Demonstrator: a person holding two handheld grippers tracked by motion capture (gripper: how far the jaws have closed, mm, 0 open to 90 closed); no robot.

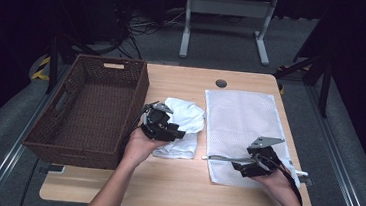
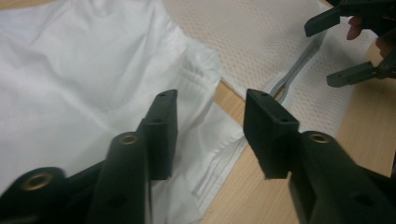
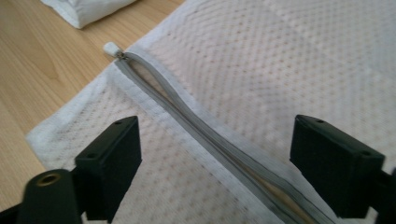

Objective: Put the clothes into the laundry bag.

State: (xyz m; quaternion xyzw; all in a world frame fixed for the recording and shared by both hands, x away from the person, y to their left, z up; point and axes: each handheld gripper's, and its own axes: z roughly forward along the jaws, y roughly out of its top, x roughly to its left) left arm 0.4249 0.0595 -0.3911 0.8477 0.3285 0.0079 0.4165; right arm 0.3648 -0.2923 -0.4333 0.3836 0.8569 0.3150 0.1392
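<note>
right tool (image 3: 212,168) open over white mesh bag's (image 3: 280,70) grey zipper (image 3: 187,112).

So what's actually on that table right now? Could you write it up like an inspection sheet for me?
Surface: light wooden table with a round cable hole near its far edge.
Job's things: white mesh zip bag lying flat at the right, its grey zipper partly open; crumpled white garment mid-table; empty brown wicker basket at the left.
Clutter: nothing seen.
Grippers: left gripper open over the garment's edge; right gripper open, fingers either side of the zipper.
Cables: a tangle on the floor behind the table.
Surroundings: dark room, grey floor, a white table frame farther back.
</note>
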